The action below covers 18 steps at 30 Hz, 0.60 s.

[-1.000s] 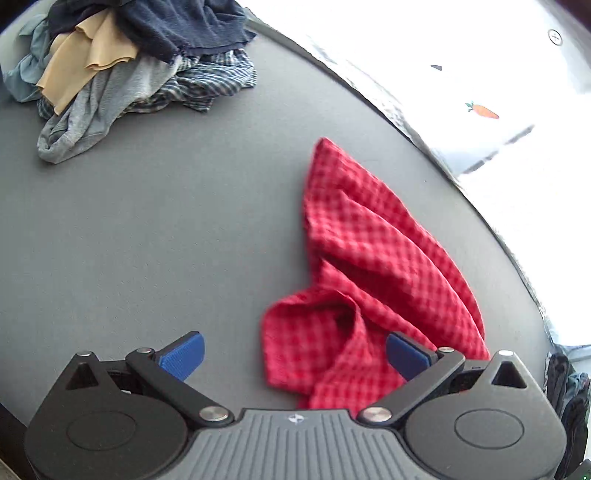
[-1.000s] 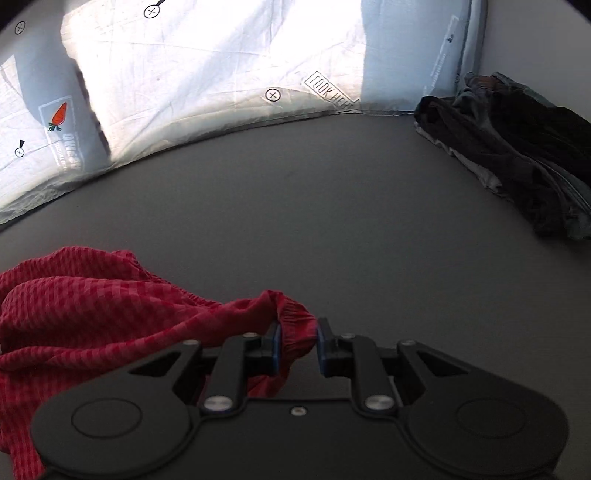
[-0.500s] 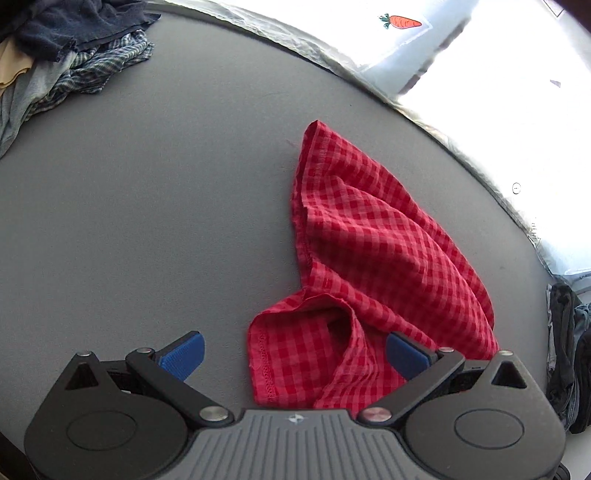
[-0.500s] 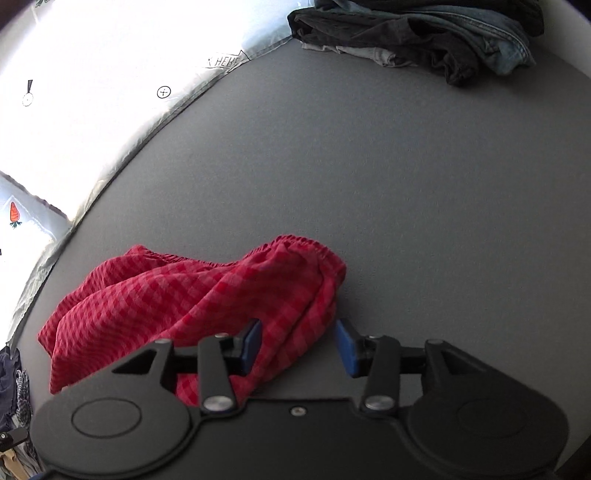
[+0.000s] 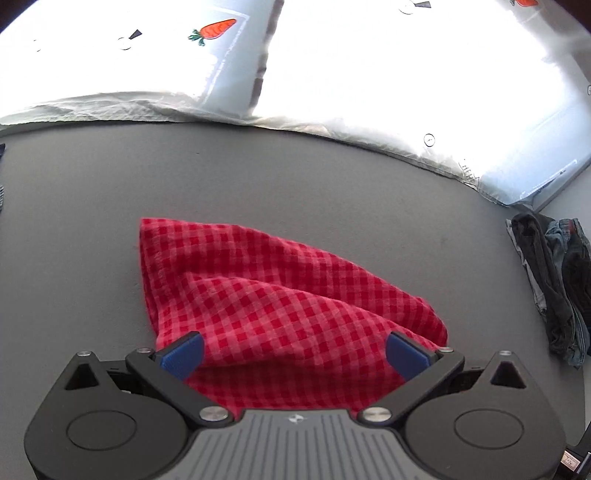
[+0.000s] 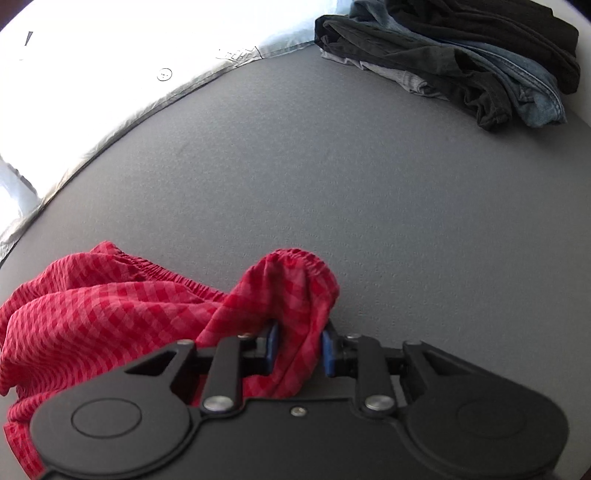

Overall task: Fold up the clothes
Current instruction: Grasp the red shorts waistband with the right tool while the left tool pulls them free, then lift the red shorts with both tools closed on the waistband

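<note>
Red checked shorts [image 5: 280, 295] with an elastic waistband lie crumpled on the grey surface [image 5: 258, 173]. My left gripper [image 5: 293, 354] hovers over their near part, jaws open wide, with the cloth below and between the blue pads [image 5: 183, 352] but not pinched. In the right wrist view the shorts [image 6: 110, 310] spread to the left. A bunched fold of the waistband [image 6: 295, 273] stands up between the pads of my right gripper [image 6: 299, 347]. Its jaws are closing and the pads press on the cloth from both sides.
A pile of dark and denim clothes [image 6: 461, 55] sits at the far right of the surface, also seen as dark clothes [image 5: 554, 288] at the right edge. A bright white sheet with a carrot print [image 5: 214, 29] borders the far side.
My left gripper swung and rolled across; the mixed clothes pile left its view and the shorts now lie under its open jaws. My right gripper opened, then closed on a thicker waistband fold.
</note>
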{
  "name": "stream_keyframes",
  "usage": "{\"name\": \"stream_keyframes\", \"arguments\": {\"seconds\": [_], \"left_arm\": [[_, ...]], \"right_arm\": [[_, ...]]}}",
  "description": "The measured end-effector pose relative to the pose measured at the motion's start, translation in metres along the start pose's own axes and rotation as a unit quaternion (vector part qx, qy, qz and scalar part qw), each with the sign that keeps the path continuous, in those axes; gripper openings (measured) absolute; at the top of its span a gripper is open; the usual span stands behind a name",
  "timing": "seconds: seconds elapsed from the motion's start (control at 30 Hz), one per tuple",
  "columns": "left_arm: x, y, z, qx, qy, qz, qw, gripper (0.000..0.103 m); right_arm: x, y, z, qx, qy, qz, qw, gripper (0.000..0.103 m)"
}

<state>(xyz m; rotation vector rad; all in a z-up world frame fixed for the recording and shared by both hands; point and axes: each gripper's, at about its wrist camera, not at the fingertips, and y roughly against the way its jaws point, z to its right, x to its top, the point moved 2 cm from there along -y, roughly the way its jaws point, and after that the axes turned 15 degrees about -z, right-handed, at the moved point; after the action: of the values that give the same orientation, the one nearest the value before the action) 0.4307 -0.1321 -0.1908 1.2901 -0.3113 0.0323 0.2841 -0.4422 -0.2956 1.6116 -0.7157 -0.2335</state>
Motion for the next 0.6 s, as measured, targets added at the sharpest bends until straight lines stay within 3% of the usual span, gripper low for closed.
{"name": "stream_keyframes", "arguments": {"seconds": [0.17, 0.37, 0.47, 0.53, 0.6], "left_arm": [[0.048, -0.03, 0.056, -0.023, -0.11, -0.004, 0.9936, 0.102], [0.088, -0.081, 0.11, -0.066, -0.206, -0.052, 0.9749, 0.102], [0.098, -0.106, 0.124, -0.088, -0.217, -0.091, 0.968, 0.1], [0.102, -0.121, 0.128, -0.103, -0.215, -0.116, 0.9641, 0.098], [0.107, -0.135, 0.128, -0.104, -0.198, -0.136, 0.9652, 0.095]], "right_arm": [[0.034, 0.007, -0.017, -0.032, 0.082, 0.065, 0.994, 0.008], [0.094, 0.038, -0.023, -0.032, 0.111, 0.176, 0.978, 0.007], [0.116, 0.029, -0.014, -0.046, 0.101, 0.151, 0.982, 0.008], [0.114, 0.019, -0.003, -0.042, 0.091, 0.127, 0.987, 0.008], [0.1, 0.011, 0.006, -0.056, 0.098, 0.109, 0.988, 0.007]]}}
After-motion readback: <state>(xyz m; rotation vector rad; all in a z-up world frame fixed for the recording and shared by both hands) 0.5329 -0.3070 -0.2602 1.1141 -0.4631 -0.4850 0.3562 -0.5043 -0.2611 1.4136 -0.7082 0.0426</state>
